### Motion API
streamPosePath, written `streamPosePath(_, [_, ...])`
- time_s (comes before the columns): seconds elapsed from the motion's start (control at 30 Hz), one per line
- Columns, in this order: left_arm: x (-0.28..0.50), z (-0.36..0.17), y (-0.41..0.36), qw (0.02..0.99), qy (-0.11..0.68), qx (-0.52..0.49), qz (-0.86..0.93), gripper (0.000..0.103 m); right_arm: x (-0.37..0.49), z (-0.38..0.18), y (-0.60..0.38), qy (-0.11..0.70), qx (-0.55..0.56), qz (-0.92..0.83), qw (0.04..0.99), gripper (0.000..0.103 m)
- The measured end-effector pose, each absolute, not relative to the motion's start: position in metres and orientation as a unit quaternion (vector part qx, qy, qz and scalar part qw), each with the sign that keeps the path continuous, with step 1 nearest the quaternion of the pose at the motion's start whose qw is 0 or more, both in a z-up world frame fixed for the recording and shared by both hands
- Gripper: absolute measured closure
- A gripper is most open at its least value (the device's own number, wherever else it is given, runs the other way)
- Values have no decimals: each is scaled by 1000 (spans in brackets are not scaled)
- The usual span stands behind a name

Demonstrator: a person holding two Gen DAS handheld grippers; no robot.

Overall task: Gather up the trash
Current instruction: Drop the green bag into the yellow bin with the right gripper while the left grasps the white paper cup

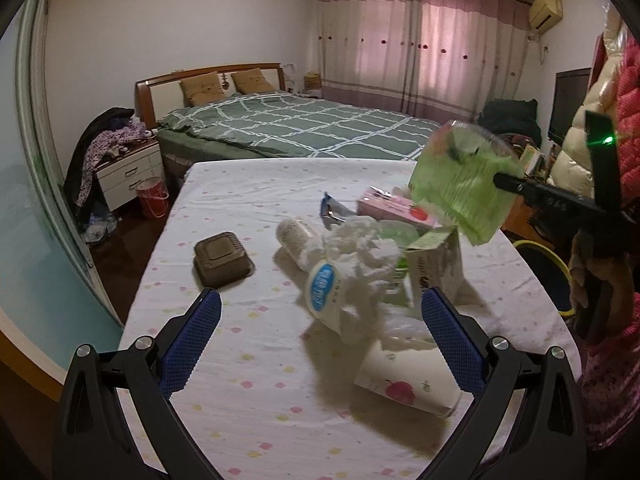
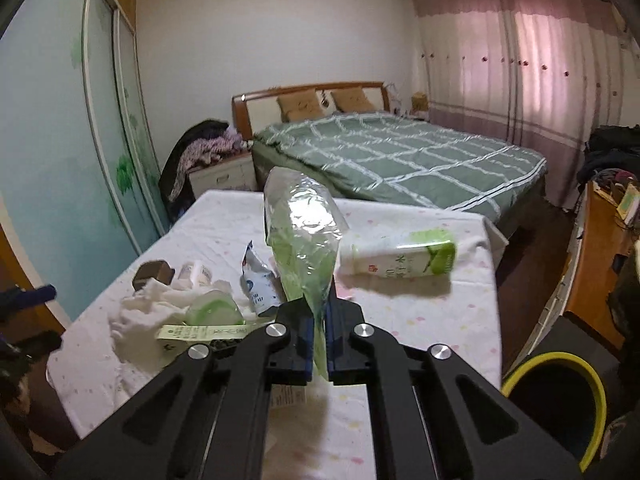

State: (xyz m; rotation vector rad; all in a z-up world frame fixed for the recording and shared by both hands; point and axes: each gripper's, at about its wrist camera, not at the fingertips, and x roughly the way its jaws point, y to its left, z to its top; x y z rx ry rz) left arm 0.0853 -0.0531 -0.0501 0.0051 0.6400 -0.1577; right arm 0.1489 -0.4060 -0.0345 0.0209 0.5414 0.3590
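Observation:
My right gripper [image 2: 318, 320] is shut on a green plastic wrapper [image 2: 302, 236] and holds it up above the table; the wrapper also shows in the left wrist view [image 1: 460, 184], at the right, with the right gripper [image 1: 502, 181] on it. My left gripper [image 1: 320, 312] is open and empty, low over the table, in front of a trash pile: a white bottle [image 1: 320, 286], crumpled tissue [image 1: 360, 240], a paper cup [image 1: 408, 384], a small carton [image 1: 436, 264] and a pink box [image 1: 396, 208]. A green-labelled bottle [image 2: 400, 258] lies on the table [image 2: 420, 320].
A brown square container [image 1: 222, 258] sits left of the pile. A black bin with a yellow rim [image 2: 556, 404] stands by the table's right side, also in the left wrist view [image 1: 548, 276]. A green bed [image 1: 300, 128], a nightstand [image 1: 128, 168] and a red bucket [image 1: 152, 198] lie beyond.

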Motion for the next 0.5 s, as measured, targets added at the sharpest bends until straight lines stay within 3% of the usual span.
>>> streamPosePath(0.23, [75, -63, -80, 936, 326, 19, -129, 4, 118, -21, -439, 246, 25, 128, 960, 99])
streamPosePath(0.5, [69, -87, -115, 920, 335, 62, -195, 4, 101, -42, -519, 265, 50, -1, 963, 98])
